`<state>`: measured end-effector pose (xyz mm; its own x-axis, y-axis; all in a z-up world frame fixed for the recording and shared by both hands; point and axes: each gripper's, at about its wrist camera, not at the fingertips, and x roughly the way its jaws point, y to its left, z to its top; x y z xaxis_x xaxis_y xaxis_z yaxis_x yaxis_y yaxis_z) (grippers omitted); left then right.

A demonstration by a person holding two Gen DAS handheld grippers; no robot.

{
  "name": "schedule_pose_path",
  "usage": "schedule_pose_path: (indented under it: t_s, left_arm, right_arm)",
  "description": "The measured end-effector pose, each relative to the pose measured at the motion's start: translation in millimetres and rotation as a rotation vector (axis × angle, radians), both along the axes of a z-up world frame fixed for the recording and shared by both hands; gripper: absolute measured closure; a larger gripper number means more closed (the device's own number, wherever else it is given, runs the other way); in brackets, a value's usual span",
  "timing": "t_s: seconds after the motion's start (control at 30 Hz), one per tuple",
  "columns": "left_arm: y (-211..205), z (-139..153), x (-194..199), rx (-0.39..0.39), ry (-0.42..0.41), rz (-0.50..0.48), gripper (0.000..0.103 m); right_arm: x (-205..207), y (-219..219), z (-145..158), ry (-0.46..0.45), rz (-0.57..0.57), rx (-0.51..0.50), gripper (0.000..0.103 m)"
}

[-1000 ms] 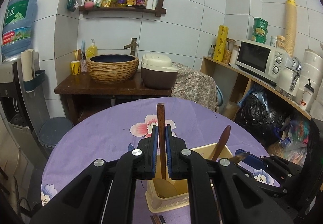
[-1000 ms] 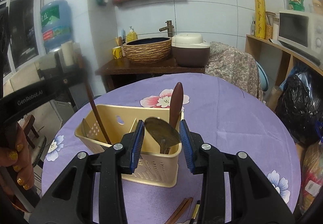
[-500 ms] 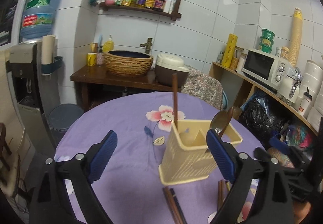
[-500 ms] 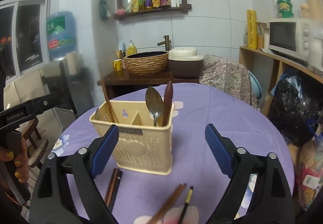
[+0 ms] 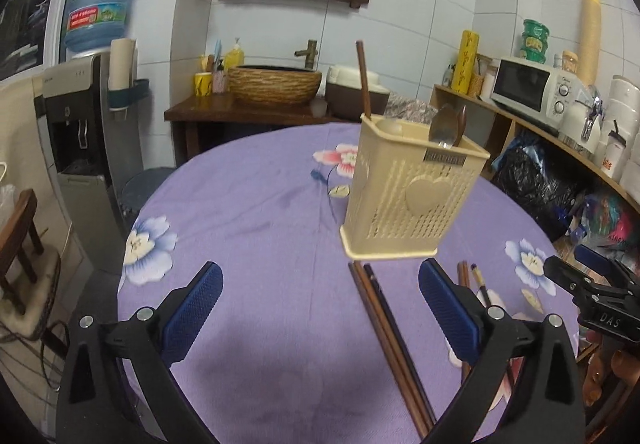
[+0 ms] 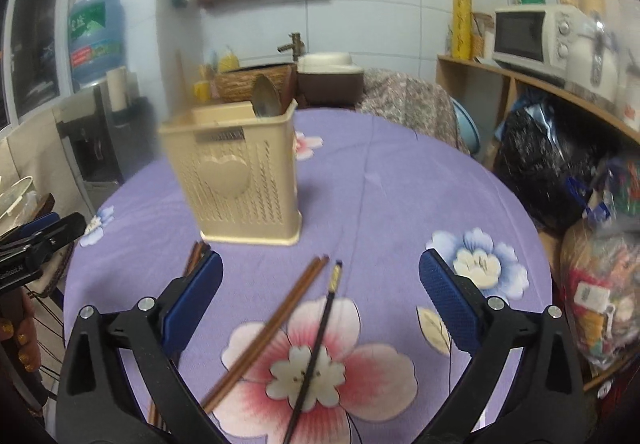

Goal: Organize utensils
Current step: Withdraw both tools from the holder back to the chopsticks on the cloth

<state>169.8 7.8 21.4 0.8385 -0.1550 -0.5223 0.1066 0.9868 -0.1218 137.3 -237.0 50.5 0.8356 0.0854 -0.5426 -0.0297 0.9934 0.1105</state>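
Chopsticks (image 6: 266,328) before holder (image 6: 236,179): thin, stiff, light, likely slippery. You pinch mid-shaft. Left gripper (image 5: 320,310), right gripper (image 6: 320,302): both released, empty.

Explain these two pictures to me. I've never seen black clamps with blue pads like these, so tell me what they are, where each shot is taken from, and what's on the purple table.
No robot here: a person holds two hand grippers, each with a camera looking along its fingers. One picture is from the left gripper, the other from the right gripper. Both are open and hold nothing. On the flowered tablecloth stands a beige utensil holder with a spoon and a wooden handle sticking out. Brown chopsticks and a dark chopstick lie loose in front of it.
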Motion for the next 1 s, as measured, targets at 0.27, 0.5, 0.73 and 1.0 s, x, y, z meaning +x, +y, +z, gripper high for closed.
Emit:
schedule_pose_path:
  t_s: [0.27,0.5,0.73,1.0]
  left_arm:
    - [5.7,-39.1,-8.9,-0.007,0.114,0.036,0.006]
    - [-0.6,-51.4,-13.9,0.004,0.163,0.018,0.008]
    - [-21.9,-60.0,-9.9,0.028,0.205,-0.044,0.020]
    - [-46.2,-73.0,-8.0,0.100,0.245,-0.090,0.029]
  right_arm:
    - [-8.5,-13.0,-43.1,0.133,-0.069,0.021,0.006]
    - [-10.9,-8.3,-54.9,0.186,-0.074,-0.008,0.006]
    - [-6.7,2.7,-64.1,0.234,-0.049,-0.034,0.006]
    - [-4.3,13.4,-71.8,0.266,-0.042,-0.073,0.006]
